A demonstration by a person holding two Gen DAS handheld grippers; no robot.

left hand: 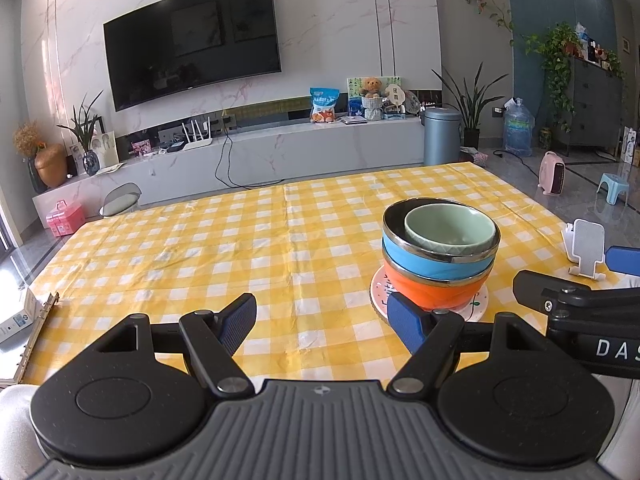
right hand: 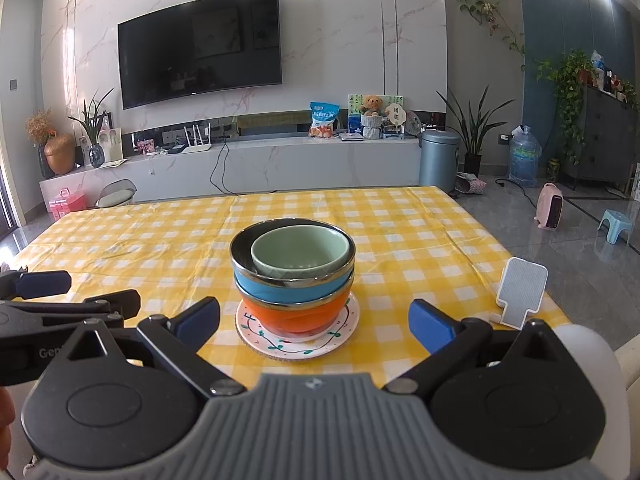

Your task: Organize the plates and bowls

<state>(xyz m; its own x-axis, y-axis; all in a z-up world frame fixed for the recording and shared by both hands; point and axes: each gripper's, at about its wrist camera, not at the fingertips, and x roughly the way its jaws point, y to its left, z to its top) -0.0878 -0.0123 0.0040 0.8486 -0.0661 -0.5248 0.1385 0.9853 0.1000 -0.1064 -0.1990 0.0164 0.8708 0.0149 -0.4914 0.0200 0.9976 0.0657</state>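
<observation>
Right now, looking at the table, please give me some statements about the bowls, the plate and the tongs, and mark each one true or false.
1. The green bowl sits inside the blue bowl. True.
2. The orange bowl is on top of the stack. False: it is at the bottom, under the blue one.
3. The stack stands on a patterned plate. True.
4. The right tongs are shut on the orange bowl. False: they are open and hold nothing.
5. The left tongs are open. True.
6. The white phone stand lies on the plate. False: it stands apart on the yellow checked tablecloth.
</observation>
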